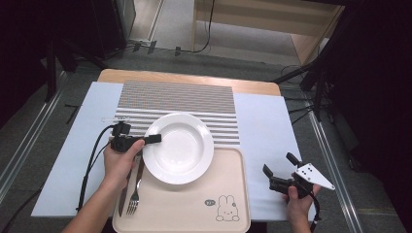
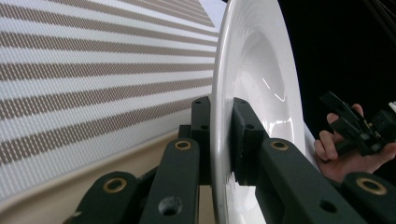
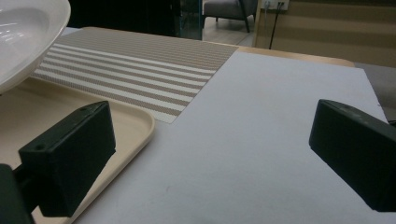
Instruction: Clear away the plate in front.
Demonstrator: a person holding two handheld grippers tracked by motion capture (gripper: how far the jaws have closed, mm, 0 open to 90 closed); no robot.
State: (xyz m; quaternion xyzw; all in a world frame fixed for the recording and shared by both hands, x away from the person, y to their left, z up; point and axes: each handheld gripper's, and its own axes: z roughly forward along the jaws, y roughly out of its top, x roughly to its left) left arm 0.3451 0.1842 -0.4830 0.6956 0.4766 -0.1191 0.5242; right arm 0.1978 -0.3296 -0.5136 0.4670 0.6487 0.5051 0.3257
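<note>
Step in hand: the left tool (image 1: 154,139) is clamped on the white plate (image 1: 179,147), jaws pinching its rim at the plate's nine o'clock; judged a carry between beige tray (image 1: 194,213) and striped placemat (image 1: 194,97).
Plate: it straddles the tray's far edge and the placemat; the left gripper view shows rim squeezed between both jaws, and the plate seems lifted, though that is uncertain.
Right tool (image 1: 281,170): jaws wide apart, gripping nothing, hovering over the pale bench cover (image 1: 262,131) at the tray's three o'clock.
Cutlery: knife (image 1: 122,194) and fork (image 1: 134,194) lie at the tray's nine o'clock edge.
Next move: likely needs the plate kept level and set flat before release.
</note>
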